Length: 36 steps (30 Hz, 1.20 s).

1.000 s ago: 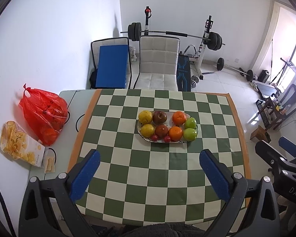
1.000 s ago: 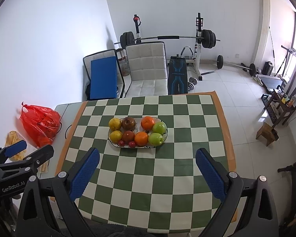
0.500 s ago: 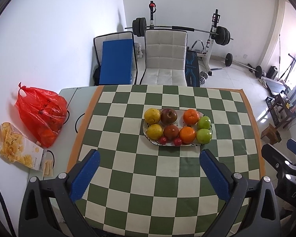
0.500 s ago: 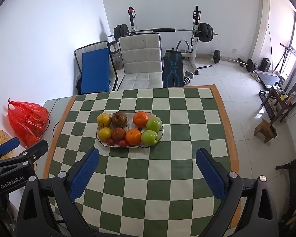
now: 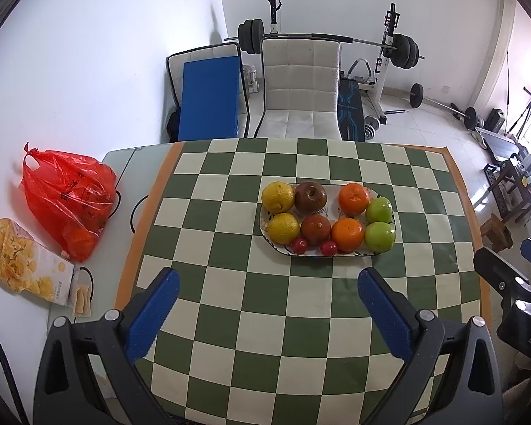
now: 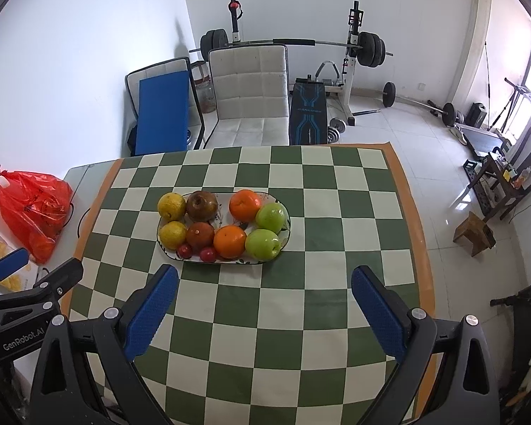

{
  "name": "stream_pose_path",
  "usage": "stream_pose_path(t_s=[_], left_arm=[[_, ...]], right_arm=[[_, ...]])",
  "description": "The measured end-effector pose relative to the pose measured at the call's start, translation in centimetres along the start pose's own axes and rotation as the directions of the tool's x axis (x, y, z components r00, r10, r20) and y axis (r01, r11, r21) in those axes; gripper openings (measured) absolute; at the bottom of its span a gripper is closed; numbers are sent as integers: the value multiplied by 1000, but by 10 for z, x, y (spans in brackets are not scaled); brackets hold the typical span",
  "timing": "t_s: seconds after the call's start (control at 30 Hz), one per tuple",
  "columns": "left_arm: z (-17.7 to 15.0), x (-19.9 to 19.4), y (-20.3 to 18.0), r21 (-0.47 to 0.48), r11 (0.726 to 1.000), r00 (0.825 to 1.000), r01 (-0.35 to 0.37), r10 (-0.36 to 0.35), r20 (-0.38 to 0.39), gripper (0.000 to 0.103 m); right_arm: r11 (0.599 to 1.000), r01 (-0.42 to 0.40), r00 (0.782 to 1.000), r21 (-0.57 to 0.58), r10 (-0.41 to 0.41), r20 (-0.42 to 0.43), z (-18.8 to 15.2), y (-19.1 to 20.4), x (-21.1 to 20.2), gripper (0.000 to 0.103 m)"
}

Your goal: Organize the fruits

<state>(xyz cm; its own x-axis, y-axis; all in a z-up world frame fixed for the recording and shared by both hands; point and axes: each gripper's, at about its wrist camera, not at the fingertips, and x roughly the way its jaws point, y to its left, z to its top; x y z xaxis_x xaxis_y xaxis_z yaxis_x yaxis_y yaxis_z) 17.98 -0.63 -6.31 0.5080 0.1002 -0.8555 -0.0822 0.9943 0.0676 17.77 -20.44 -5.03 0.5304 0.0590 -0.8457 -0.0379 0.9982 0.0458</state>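
Over the last second both views have crept in toward the plate (image 5: 350,255): it now sits larger and lower in each picture than it did, while the fruit on it lies just as before, so the change is in the tools and not in the fruit. The plate rests on the checked cloth of the tabletop (image 5: 230,283) and holds two yellow citrus fruits (image 5: 278,196) at its left end, two brownish-red apples (image 5: 310,197) next, two oranges (image 5: 353,198), two green apples (image 5: 379,236) at the right end, and two small red fruits (image 5: 300,245) along the near rim, like beside like in pairs. The left tool (image 5: 269,310) and the right tool (image 6: 263,308) both hang above the near cloth with their blue pads spread wide and nothing between them. The fruit already lies sorted; such a plate would suit a sorting that is complete, or a tidy plate about to be rearranged, and the approach alone does not settle which.
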Motion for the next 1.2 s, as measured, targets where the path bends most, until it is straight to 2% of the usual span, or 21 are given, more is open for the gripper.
stream_pose_path(t_s=[0.57, 1.2], left_arm=[[6, -4, 0, 12, 1000, 999, 19, -19, 32, 103], [9, -6, 1, 4, 1000, 999, 29, -29, 39, 103]], right_arm=[[1000, 6, 1000, -2, -6, 17, 2, -3, 5, 100], [1000, 9, 1000, 10, -9, 20, 1, -7, -9, 100]])
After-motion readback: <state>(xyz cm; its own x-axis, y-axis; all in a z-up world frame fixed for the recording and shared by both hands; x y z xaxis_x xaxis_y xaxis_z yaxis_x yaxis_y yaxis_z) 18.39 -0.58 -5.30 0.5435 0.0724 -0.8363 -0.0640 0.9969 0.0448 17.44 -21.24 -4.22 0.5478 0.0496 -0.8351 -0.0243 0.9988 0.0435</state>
